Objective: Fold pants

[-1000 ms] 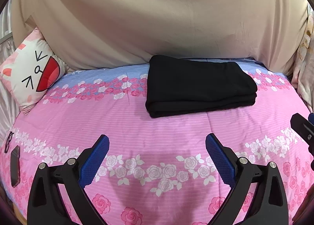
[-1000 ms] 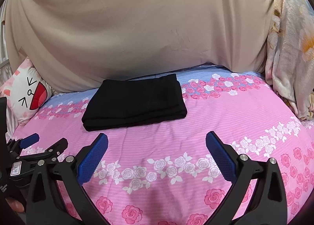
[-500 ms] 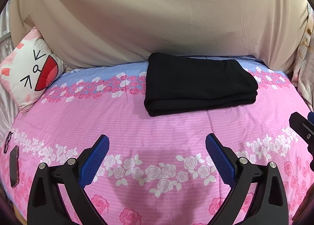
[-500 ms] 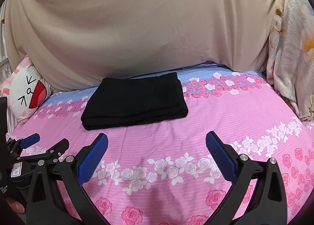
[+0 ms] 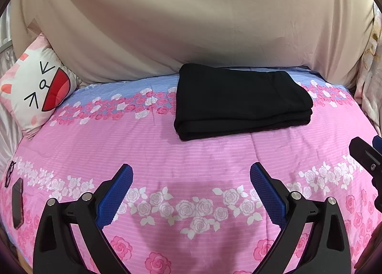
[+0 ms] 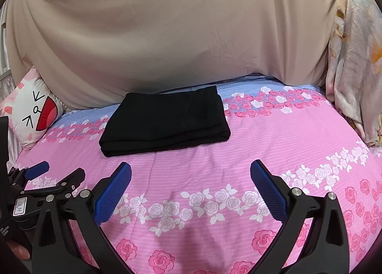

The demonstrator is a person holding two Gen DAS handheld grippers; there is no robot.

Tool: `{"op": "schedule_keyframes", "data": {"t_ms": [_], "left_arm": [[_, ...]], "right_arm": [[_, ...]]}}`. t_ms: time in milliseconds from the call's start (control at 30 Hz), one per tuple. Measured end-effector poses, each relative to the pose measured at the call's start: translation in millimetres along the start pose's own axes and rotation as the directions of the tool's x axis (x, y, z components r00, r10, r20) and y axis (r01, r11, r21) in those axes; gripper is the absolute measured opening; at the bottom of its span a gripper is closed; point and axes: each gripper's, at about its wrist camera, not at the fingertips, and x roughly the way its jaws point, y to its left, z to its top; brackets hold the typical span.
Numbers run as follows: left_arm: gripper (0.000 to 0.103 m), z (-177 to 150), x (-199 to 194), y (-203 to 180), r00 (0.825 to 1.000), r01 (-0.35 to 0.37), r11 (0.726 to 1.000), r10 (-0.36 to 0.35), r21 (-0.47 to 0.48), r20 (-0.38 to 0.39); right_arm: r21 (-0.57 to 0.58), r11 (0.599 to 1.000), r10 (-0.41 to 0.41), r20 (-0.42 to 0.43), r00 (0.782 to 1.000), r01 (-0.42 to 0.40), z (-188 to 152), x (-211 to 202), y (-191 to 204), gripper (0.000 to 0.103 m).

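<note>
While grippers gape, pants (image 5: 241, 102) folded, mid-bedspread (image 5: 191, 159).

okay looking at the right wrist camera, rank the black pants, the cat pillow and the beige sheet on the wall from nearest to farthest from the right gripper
Seen from the right gripper, open over the pink bedspread:
1. Black pants: folded, straight ahead and slightly left, on the bed.
2. Cat pillow: far left, propped at the bed's edge.
3. Beige sheet: hanging behind the bed, across the back.

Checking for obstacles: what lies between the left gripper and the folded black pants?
Only bare pink floral bedspread separates the left gripper from the pants, per the left wrist view.
</note>
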Motion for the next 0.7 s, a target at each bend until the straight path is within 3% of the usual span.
{"op": "schedule_keyframes", "data": {"t_ms": [700], "left_arm": [[0.097,1.2,-0.4,0.2,1.0,-0.004,1.0,0.004,0.001,0.001]], "right_arm": [[-0.005,1.0,0.001,-0.007,1.0,-0.001,-0.7,1.2,1.7,0.098]]}}
